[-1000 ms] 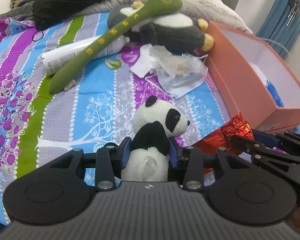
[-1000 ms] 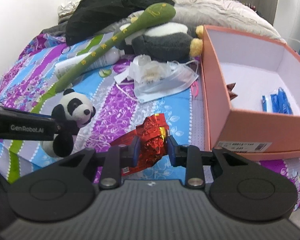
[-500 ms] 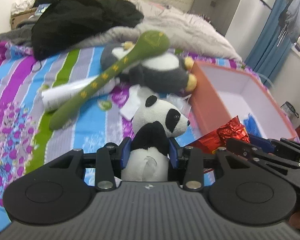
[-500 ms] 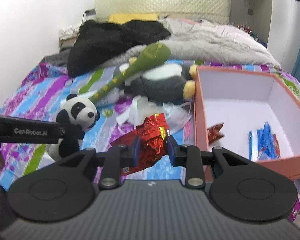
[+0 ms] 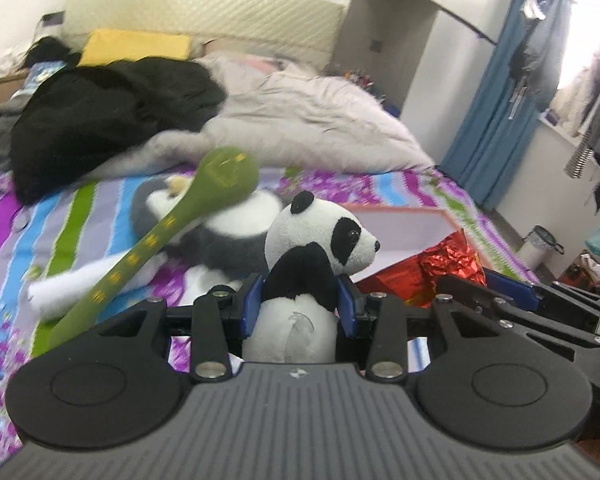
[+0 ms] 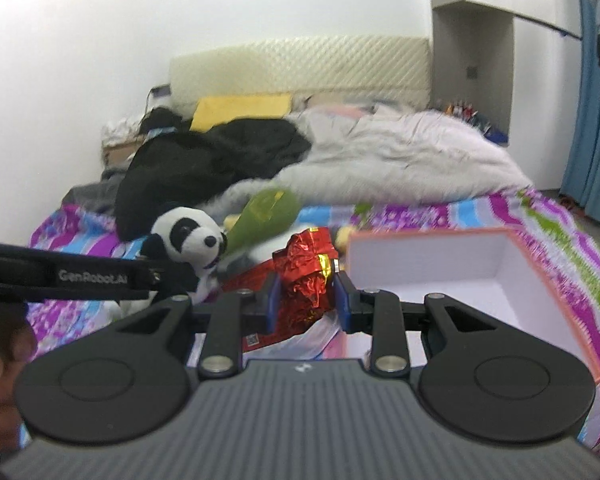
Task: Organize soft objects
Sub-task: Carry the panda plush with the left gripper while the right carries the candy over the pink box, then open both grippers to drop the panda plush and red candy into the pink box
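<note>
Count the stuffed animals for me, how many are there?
2. The small panda is gripped in the left tongs. A bigger grey-and-white plush lies on the bed under the green club. Others may be hidden under the clothes.

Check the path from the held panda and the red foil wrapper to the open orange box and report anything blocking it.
Nothing visible blocks it. The left gripper holds the panda, the right gripper holds the red foil wrapper, both lifted above the bed; the orange box sits open-topped just beyond.

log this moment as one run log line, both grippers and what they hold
left gripper: shut on black-and-white plush panda | right gripper: shut on crumpled red foil wrapper | both held above bed | orange cardboard box: open, at right
</note>
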